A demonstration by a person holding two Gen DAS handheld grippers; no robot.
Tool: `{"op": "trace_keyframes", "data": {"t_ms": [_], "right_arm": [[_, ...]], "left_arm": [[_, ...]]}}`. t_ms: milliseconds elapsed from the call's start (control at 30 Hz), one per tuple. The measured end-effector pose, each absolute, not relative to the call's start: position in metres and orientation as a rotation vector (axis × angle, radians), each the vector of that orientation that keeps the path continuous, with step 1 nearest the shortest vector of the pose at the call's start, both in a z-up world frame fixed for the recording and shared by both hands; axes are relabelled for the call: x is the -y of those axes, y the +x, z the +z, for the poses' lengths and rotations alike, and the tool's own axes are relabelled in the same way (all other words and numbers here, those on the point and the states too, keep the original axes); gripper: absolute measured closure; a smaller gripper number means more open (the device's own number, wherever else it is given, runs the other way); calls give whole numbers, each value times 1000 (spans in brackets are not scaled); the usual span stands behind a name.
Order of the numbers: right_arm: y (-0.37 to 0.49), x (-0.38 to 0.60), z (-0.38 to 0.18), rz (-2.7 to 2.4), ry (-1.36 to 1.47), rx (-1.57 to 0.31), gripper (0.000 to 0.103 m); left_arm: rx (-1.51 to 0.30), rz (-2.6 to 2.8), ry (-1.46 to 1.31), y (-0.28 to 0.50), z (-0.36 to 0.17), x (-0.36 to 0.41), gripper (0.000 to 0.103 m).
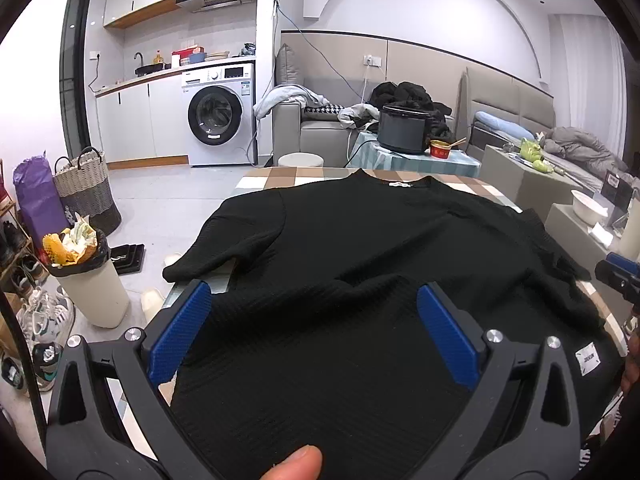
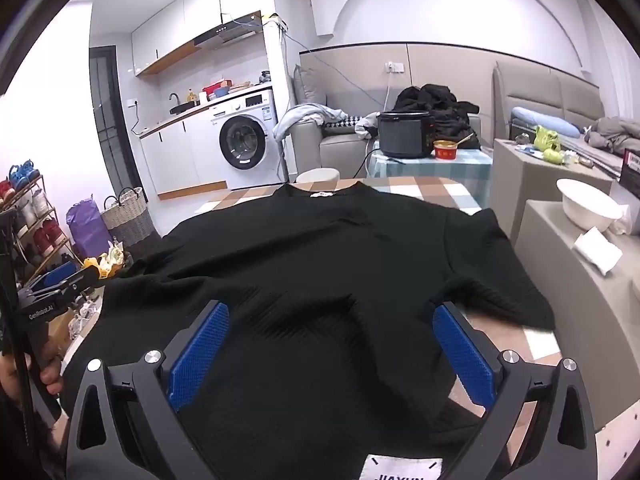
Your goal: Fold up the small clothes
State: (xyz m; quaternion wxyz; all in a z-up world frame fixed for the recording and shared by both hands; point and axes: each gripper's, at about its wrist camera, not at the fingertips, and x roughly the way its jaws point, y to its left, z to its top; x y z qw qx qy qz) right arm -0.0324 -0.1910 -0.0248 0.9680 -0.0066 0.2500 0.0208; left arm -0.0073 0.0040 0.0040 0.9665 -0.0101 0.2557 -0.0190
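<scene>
Knit top (image 1: 360, 248) judged soft, light, limp; hem best pinched near each corner. Left gripper (image 1: 314, 328) and right gripper (image 2: 332, 344) are held wide open above it, nothing gripped.

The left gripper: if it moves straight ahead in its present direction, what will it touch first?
Probably the black top spread on the checked table. The open left gripper tilts down over it; depth is unclear.

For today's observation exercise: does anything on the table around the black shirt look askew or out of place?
Yes. The black shirt is not lying flat: ridges bunch up near its lower hem, and its sleeve droops off the checked table's edge. Nothing looks spilled or damaged.
</scene>
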Motion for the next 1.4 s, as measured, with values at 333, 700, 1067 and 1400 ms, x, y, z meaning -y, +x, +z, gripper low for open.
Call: {"op": "trace_keyframes", "data": {"t_ms": [333,700,1067,1400], "right_arm": [[-35,188,-22,37,-42,-491,0],[-34,189,-21,49,-33,-486,0],[-37,188,-20,47,-38,-477,0],[-41,187,-19,57,-35,-468,0]], "left_arm": [[-525,-43,-24,-5,1,-4,1],[-516,-47,0,-7,3,-2,1],[-501,-72,27,-14,4,6,1],[-496,-76,28,-16,5,7,1]]}}
